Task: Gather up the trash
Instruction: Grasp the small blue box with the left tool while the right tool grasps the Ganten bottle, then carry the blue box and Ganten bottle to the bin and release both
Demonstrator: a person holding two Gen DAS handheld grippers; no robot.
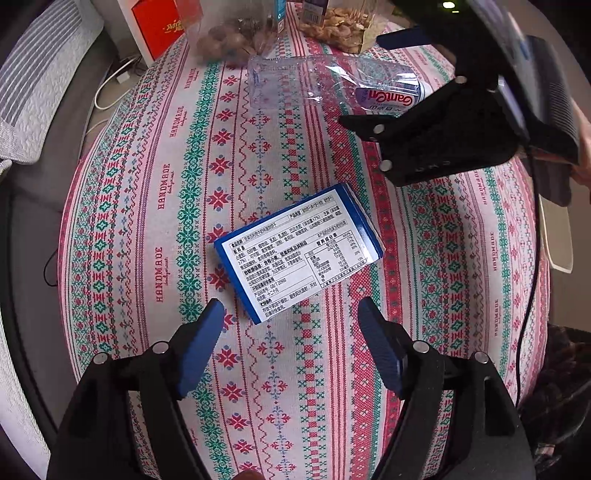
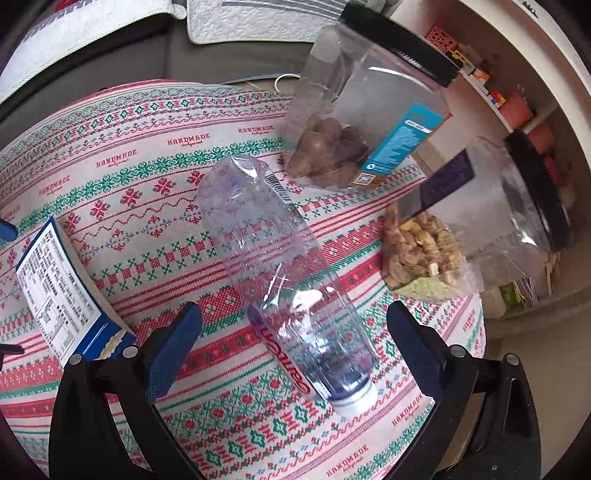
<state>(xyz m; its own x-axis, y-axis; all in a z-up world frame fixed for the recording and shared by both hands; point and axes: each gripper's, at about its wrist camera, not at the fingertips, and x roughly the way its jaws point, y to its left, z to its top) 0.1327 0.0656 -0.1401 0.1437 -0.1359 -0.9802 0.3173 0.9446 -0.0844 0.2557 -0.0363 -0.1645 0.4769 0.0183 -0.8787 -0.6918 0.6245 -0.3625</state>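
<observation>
A crushed clear plastic bottle point(image 2: 280, 266) with a white cap lies on the patterned tablecloth point(image 2: 122, 166). My right gripper point(image 2: 295, 314) stands open over it, one blue finger on each side of the bottle's lower half, neither pad touching it. A blue and white snack box point(image 1: 299, 251) lies label up in the middle of the table. My left gripper point(image 1: 291, 310) is open just short of the box, nothing between its fingers. The left wrist view also shows the bottle point(image 1: 314, 85) farther back and the right gripper point(image 1: 375, 79) over it. The box point(image 2: 59, 291) appears at the left of the right wrist view.
Two clear bags stand at the table's far side: one with brown chestnuts point(image 2: 332, 155), one with mixed nuts point(image 2: 424, 251). A red and white carton point(image 1: 155, 26) and a white cable point(image 1: 110, 85) sit off the table edge. Shelves point(image 2: 517, 103) stand beyond, and a striped cushion point(image 1: 44, 85) lies left.
</observation>
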